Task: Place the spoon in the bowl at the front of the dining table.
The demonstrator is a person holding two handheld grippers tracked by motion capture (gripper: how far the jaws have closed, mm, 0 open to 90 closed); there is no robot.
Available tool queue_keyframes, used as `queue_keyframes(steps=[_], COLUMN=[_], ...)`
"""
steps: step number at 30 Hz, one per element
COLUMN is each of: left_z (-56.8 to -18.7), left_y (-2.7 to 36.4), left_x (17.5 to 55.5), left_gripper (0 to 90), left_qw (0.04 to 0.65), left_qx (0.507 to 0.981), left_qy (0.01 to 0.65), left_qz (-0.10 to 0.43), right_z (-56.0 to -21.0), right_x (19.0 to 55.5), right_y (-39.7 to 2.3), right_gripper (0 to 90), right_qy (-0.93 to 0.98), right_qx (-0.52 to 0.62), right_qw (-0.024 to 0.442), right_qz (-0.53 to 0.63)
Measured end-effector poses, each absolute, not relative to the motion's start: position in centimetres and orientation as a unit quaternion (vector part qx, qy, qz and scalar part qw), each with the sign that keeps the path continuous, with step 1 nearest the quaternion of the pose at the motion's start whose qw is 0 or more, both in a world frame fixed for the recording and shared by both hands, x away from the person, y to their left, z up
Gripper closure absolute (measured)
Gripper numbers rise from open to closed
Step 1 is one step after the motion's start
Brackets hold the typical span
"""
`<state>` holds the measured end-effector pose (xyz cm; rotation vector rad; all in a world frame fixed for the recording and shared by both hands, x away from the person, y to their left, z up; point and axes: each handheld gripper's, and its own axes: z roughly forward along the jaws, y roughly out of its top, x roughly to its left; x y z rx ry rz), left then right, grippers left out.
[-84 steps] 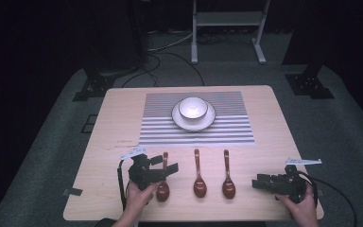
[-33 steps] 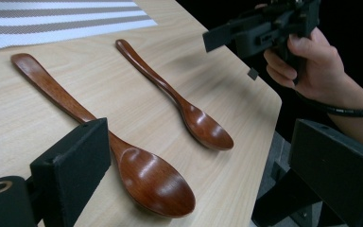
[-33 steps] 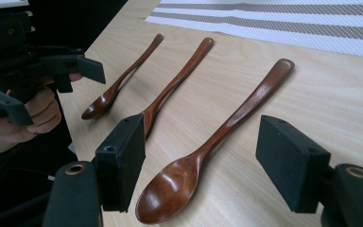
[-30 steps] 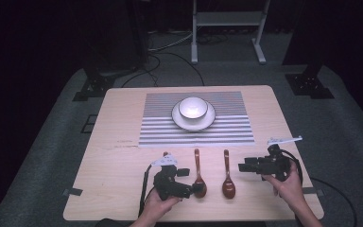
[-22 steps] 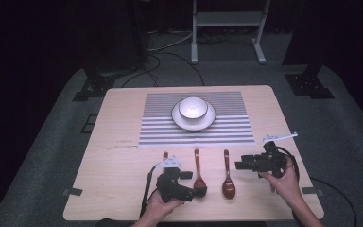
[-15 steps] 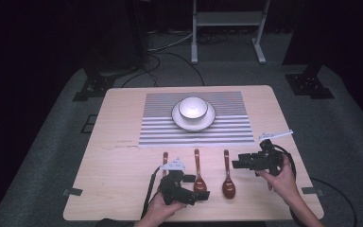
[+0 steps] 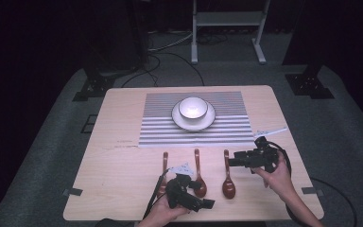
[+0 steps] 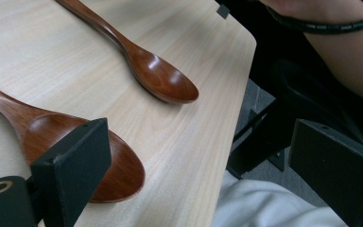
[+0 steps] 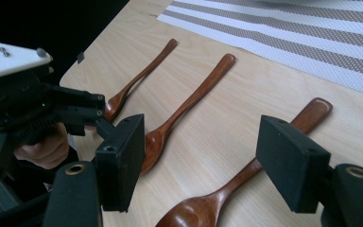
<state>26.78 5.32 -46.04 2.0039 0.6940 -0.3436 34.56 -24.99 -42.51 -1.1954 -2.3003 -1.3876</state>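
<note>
Three wooden spoons (image 7: 227,176) lying side by side on the surface (image 7: 118,165), handles towards the striped mat (image 7: 196,135) and bowl (image 7: 193,108), left tool (image 7: 207,203) jaws apart beside the middle spoon (image 8: 75,146), leftmost spoon partly hidden, right tool (image 9: 208,165) jaws apart over the rightmost handle

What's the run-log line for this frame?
left gripper: open, by middle spoon bowl | right gripper: open, straddling right spoon handle | left spoon: untouched | bowl: on plate, mat
</note>
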Motion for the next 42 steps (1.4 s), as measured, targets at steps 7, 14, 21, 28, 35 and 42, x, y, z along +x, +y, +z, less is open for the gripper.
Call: queue_keyframes(steps=[7,14,21,28,35,42], left_z=[-46.6,-47.5,-47.5,-47.5,-47.5,-47.5], left_y=[4.9,4.7,4.7,4.7,4.7,4.7], left_x=[26.7,26.9,26.9,26.9,26.8,26.8], left_gripper=[5.6,5.8,5.8,5.8,5.8,5.8], left_qw=[0.460,0.435,0.437,0.438,0.436,0.436], left_qx=[0.829,0.836,0.836,0.835,0.836,0.836], left_qy=[0.277,0.286,0.285,0.285,0.284,0.284], left_qz=[-0.155,-0.172,-0.170,-0.171,-0.172,-0.173], right_z=[-42.1,-41.8,-41.8,-42.1,-41.9,-42.0], right_x=[35.1,35.5,36.1,37.1,37.9,38.7], right_y=[-23.9,-22.8,-21.8,-20.6,-19.7,-18.6], right_gripper=[32.4,32.4,32.4,32.4,32.3,32.3], right_qy=[-0.787,-0.797,-0.806,-0.812,-0.816,-0.821], right_qx=[-0.394,-0.385,-0.379,-0.381,-0.383,-0.381], right_qw=[0.102,0.104,0.108,0.115,0.114,0.114], right_qz=[-0.464,-0.453,-0.440,-0.427,-0.417,-0.409])
